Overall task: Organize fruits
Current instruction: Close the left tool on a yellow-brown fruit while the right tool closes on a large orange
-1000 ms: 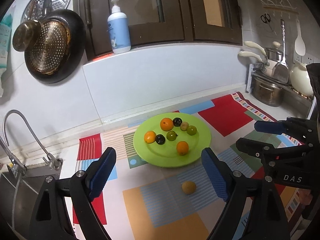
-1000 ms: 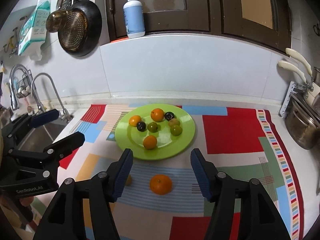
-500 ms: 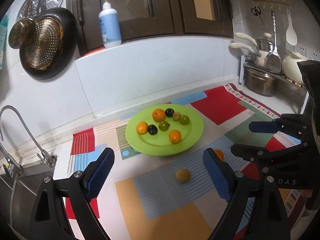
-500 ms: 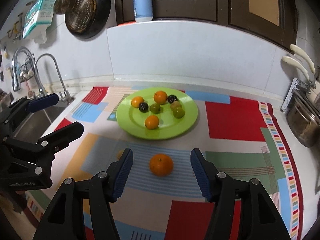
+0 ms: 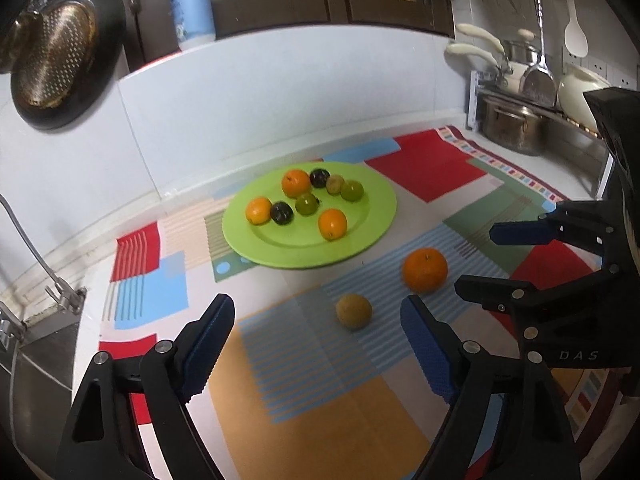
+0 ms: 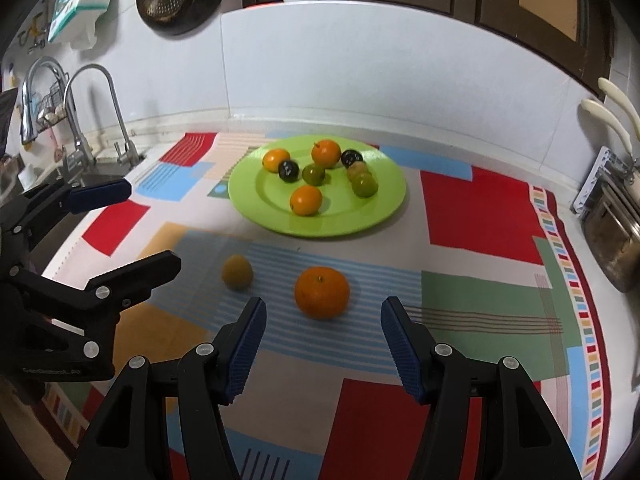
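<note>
A green plate (image 5: pixel 372 224) (image 6: pixel 384 208) holds several small fruits: oranges, dark plums and green ones. On the patterned mat in front of it lie a big orange (image 5: pixel 424 269) (image 6: pixel 322 292) and a small yellow-brown fruit (image 5: pixel 353 311) (image 6: pixel 237 272). My left gripper (image 5: pixel 316 344) hovers above the mat with the yellow-brown fruit just ahead of its fingertips; its jaws are closing with nothing between them. My right gripper (image 6: pixel 322 336) stands open just short of the big orange, nothing between its blue pads. Each gripper shows at the edge of the other's view.
A sink with taps (image 6: pixel 92 120) lies at the left edge of the counter. Pots and utensils on a rack (image 5: pixel 516 120) stand at the right. A pan (image 5: pixel 56 60) hangs on the wall and a soap bottle (image 5: pixel 192 12) stands on the ledge behind.
Both grippers have sunk toward the mat and tipped downward; the loose fruits now sit larger and nearer the fingertips. The big orange has come into the left wrist view.
</note>
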`<action>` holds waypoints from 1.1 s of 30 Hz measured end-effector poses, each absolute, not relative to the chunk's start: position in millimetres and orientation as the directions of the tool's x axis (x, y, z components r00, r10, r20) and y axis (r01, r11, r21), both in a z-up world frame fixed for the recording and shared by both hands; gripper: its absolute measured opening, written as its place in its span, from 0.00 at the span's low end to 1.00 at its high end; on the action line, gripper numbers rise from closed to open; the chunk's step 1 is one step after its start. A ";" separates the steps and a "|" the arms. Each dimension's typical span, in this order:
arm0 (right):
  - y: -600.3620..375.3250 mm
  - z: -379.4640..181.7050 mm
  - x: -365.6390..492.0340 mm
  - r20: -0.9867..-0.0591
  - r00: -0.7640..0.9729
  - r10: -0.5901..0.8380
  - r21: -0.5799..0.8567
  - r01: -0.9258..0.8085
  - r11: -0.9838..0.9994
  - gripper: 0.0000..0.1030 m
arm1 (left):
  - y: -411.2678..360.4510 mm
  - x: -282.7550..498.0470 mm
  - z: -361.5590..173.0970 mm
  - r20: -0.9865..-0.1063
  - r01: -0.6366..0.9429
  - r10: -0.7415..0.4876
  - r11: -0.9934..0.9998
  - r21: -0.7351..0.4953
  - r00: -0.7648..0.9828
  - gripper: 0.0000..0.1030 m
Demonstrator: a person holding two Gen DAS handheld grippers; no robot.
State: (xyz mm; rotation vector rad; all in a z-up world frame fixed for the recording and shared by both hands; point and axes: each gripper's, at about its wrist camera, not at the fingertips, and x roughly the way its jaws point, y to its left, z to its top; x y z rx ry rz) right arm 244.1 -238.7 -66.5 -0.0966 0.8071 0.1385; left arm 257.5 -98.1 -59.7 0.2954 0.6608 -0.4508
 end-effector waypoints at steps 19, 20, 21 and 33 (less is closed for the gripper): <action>-239.6 -100.1 276.1 -0.773 0.623 0.116 -0.003 -0.187 0.982 0.59 | -115.2 286.0 -103.0 -0.732 0.573 -0.342 0.815 0.080 0.589 0.56; -239.4 -100.9 277.6 -0.774 0.622 0.118 -0.002 -0.188 0.982 0.59 | -116.7 287.1 -104.2 -0.735 0.578 -0.346 0.813 0.076 0.583 0.53; -239.3 -101.4 278.9 -0.774 0.622 0.118 -0.002 -0.189 0.982 0.58 | -117.8 288.2 -105.2 -0.737 0.583 -0.350 0.809 0.073 0.578 0.51; -240.4 -110.7 292.6 -0.792 0.595 0.137 0.021 -0.198 0.980 0.43 | -121.2 296.2 -111.4 -0.754 0.602 -0.374 0.797 0.036 0.540 0.29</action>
